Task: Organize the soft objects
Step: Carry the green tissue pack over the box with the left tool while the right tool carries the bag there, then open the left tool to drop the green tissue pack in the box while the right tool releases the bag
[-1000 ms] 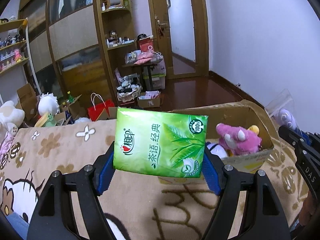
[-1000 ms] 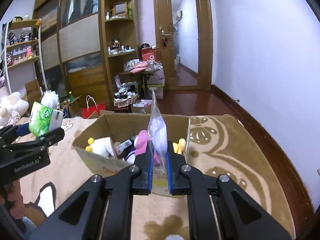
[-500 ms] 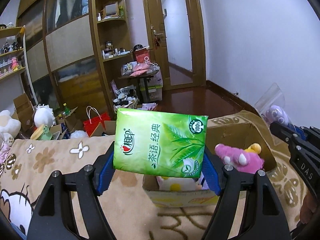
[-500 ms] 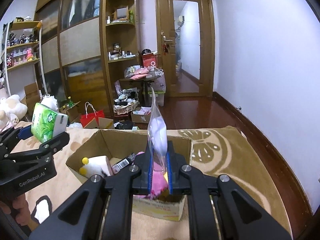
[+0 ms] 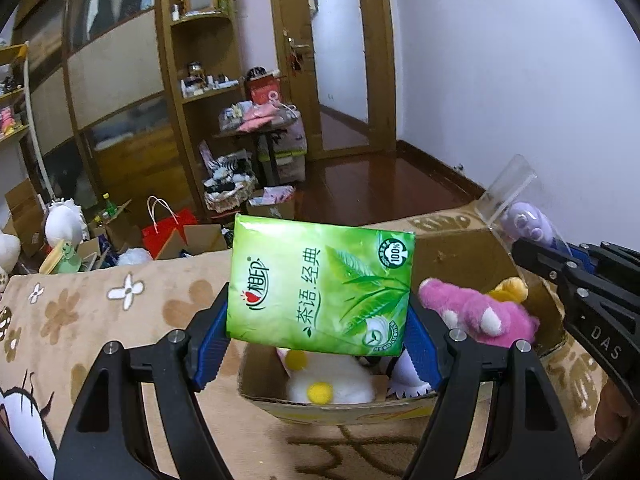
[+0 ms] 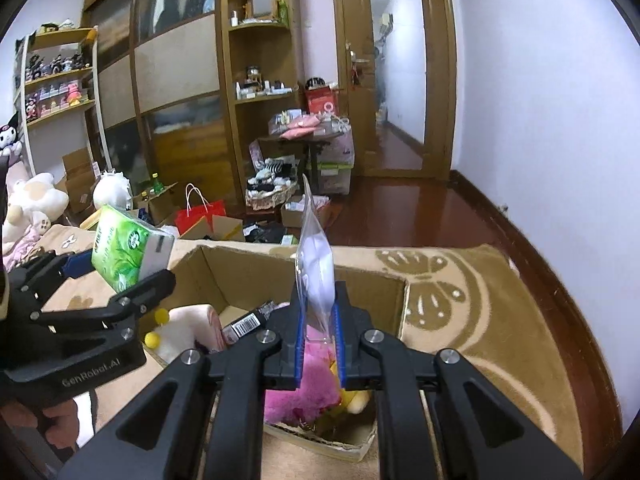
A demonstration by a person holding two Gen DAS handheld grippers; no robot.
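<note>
Soft things held over the cardboard box [image 5: 460, 248]

Left gripper [image 5: 316, 336] squeezing shiny green tissue pack [image 5: 320, 288] — right gripper [image 6: 318, 340] pinching crinkly clear bag [image 6: 316, 276].

A lived-in home bedroom: wooden wardrobe [image 6: 176, 92], figurine shelves [image 6: 56, 80], patterned blanket [image 5: 100, 312].

The green tissue pack [image 5: 320, 290] has shiny plastic wrap. The brown cardboard box [image 6: 244, 270] looks dull and papery. The pink plush toy [image 5: 478, 316] is fuzzy.
</note>
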